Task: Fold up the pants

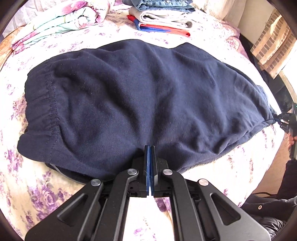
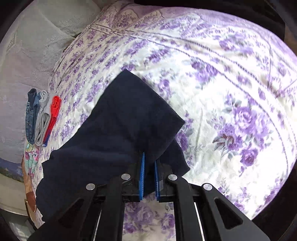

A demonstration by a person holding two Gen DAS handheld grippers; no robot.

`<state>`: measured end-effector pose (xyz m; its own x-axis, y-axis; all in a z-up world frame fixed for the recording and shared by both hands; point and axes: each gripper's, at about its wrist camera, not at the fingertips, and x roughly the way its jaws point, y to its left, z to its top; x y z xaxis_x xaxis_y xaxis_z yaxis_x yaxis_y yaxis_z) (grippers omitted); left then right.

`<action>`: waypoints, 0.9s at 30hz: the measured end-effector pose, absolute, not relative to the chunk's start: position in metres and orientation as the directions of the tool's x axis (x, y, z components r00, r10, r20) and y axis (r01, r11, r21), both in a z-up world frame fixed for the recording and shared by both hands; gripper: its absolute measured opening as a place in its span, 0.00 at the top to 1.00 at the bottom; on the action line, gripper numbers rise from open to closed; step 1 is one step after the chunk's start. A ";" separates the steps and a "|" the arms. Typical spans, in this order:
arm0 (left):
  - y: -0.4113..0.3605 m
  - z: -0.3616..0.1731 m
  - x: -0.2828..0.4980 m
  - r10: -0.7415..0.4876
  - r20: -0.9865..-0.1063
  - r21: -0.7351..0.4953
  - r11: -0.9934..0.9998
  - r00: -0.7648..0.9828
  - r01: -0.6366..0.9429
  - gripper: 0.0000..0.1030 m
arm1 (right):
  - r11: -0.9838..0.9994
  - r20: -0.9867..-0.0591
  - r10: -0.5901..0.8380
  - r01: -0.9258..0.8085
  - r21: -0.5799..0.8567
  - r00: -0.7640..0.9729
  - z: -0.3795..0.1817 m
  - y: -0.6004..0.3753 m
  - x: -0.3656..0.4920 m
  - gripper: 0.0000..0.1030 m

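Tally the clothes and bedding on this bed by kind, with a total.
Navy pants being folded: 1
Folded garments in the stack: 4 (two denim, one grey, one red-and-blue)
Floral quilt, folded: 1
Total: 6

One pants — two claws.

your left wrist view sits low and close, facing along its fingers across the navy pants toward the folded clothes stack on the far side of the bed. your right wrist view tilts steeply down onto the floral bedspread. both share pants, stack and bedspread.
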<state>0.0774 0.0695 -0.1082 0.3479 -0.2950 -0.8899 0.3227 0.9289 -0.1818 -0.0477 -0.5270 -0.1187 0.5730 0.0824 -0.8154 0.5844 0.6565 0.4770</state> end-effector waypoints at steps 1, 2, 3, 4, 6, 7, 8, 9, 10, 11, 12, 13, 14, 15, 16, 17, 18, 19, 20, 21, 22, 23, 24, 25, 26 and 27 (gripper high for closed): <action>0.067 -0.105 0.077 -0.280 -0.897 -0.170 0.933 0.343 0.317 0.99 | 0.665 -0.808 0.080 0.573 0.479 0.583 -0.117 -0.525 -0.048 0.91; 0.064 -0.101 0.077 -0.268 -0.901 -0.161 0.936 0.340 0.312 0.99 | 0.672 -0.803 0.076 0.564 0.479 0.591 -0.114 -0.524 -0.048 0.91; 0.061 -0.096 0.076 -0.269 -0.901 -0.162 0.936 0.339 0.312 0.99 | 0.685 -0.801 0.071 0.554 0.472 0.595 -0.112 -0.523 -0.046 0.91; 0.057 -0.091 0.073 -0.283 -0.896 -0.172 0.932 0.342 0.318 0.99 | 0.694 -0.800 0.070 0.547 0.468 0.596 -0.111 -0.524 -0.046 0.91; 0.046 -0.079 0.070 -0.317 -0.881 -0.195 0.920 0.351 0.341 0.99 | 0.691 -0.788 0.084 0.534 0.488 0.610 -0.108 -0.526 -0.048 0.91; 0.038 -0.074 0.070 -0.333 -0.874 -0.205 0.913 0.353 0.354 0.99 | 0.691 -0.774 0.090 0.521 0.502 0.627 -0.104 -0.527 -0.051 0.91; 0.029 -0.070 0.070 -0.349 -0.869 -0.215 0.905 0.352 0.366 0.99 | 0.689 -0.755 0.096 0.504 0.521 0.649 -0.098 -0.528 -0.056 0.92; 0.021 -0.069 0.071 -0.364 -0.865 -0.227 0.898 0.346 0.377 0.99 | 0.685 -0.737 0.101 0.490 0.539 0.669 -0.092 -0.529 -0.063 0.92; 0.013 -0.069 0.074 -0.373 -0.864 -0.234 0.892 0.338 0.386 0.99 | 0.683 -0.725 0.103 0.481 0.550 0.681 -0.086 -0.530 -0.068 0.93; 0.005 -0.071 0.078 -0.377 -0.865 -0.237 0.888 0.330 0.395 0.99 | 0.685 -0.720 0.107 0.474 0.553 0.686 -0.084 -0.529 -0.072 0.93; -0.003 -0.074 0.082 -0.379 -0.869 -0.239 0.884 0.319 0.401 0.99 | 0.690 -0.725 0.106 0.475 0.547 0.681 -0.084 -0.528 -0.074 0.93; -0.009 -0.079 0.084 -0.382 -0.872 -0.244 0.880 0.304 0.407 0.99 | 0.695 -0.740 0.101 0.486 0.530 0.665 -0.087 -0.526 -0.073 0.93; -0.015 -0.085 0.089 -0.385 -0.877 -0.250 0.876 0.286 0.412 0.99 | 0.699 -0.760 0.099 0.499 0.513 0.643 -0.092 -0.526 -0.071 0.92; -0.021 -0.090 0.094 -0.381 -0.884 -0.249 0.875 0.273 0.414 0.99 | 0.701 -0.781 0.100 0.513 0.495 0.616 -0.100 -0.525 -0.068 0.92; -0.025 -0.097 0.099 -0.367 -0.893 -0.241 0.878 0.260 0.412 0.99 | 0.706 -0.804 0.095 0.529 0.470 0.587 -0.107 -0.525 -0.064 0.91; -0.026 -0.107 0.104 -0.353 -0.905 -0.236 0.882 0.240 0.407 0.99 | 0.714 -0.814 0.089 0.533 0.454 0.574 -0.109 -0.524 -0.063 0.90; -0.026 -0.116 0.107 -0.354 -0.909 -0.247 0.883 0.221 0.400 0.99 | 0.724 -0.822 0.073 0.536 0.434 0.565 -0.107 -0.521 -0.064 0.88; -0.024 -0.118 0.106 -0.371 -0.900 -0.261 0.879 0.229 0.399 0.99 | 0.734 -0.835 0.049 0.548 0.402 0.547 -0.101 -0.517 -0.065 0.86; -0.021 -0.118 0.105 -0.386 -0.892 -0.271 0.872 0.233 0.407 0.99 | 0.742 -0.852 0.002 0.570 0.353 0.524 -0.093 -0.512 -0.066 0.80; -0.018 -0.118 0.104 -0.399 -0.887 -0.282 0.867 0.233 0.410 0.99 | 0.756 -0.859 -0.066 0.587 0.289 0.508 -0.082 -0.506 -0.068 0.74; -0.015 -0.120 0.104 -0.416 -0.879 -0.300 0.862 0.232 0.408 0.98 | 0.775 -0.855 -0.140 0.592 0.219 0.499 -0.069 -0.498 -0.068 0.73; -0.011 -0.122 0.104 -0.435 -0.870 -0.320 0.856 0.232 0.407 0.99 | 0.792 -0.842 -0.200 0.589 0.162 0.500 -0.055 -0.488 -0.067 0.71; -0.009 -0.124 0.104 -0.449 -0.863 -0.333 0.851 0.232 0.407 0.99 | 0.803 -0.826 -0.235 0.581 0.132 0.512 -0.043 -0.478 -0.065 0.67; -0.007 -0.124 0.103 -0.458 -0.857 -0.340 0.847 0.235 0.409 0.99 | 0.818 -0.811 -0.243 0.562 0.124 0.532 -0.032 -0.469 -0.061 0.64; -0.007 -0.125 0.103 -0.460 -0.855 -0.339 0.845 0.239 0.414 0.99 | 0.838 -0.799 -0.228 0.530 0.130 0.557 -0.022 -0.457 -0.052 0.60; -0.008 -0.125 0.102 -0.457 -0.854 -0.330 0.844 0.247 0.422 0.99 | 0.865 -0.787 -0.187 0.478 0.152 0.588 -0.014 -0.443 -0.040 0.56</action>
<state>0.1022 -0.0084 -0.1246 0.2467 -0.4575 -0.8543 0.4218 0.8444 -0.3303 -0.0398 -0.4429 -0.0135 0.5883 -0.1866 -0.7868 0.4780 0.8651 0.1522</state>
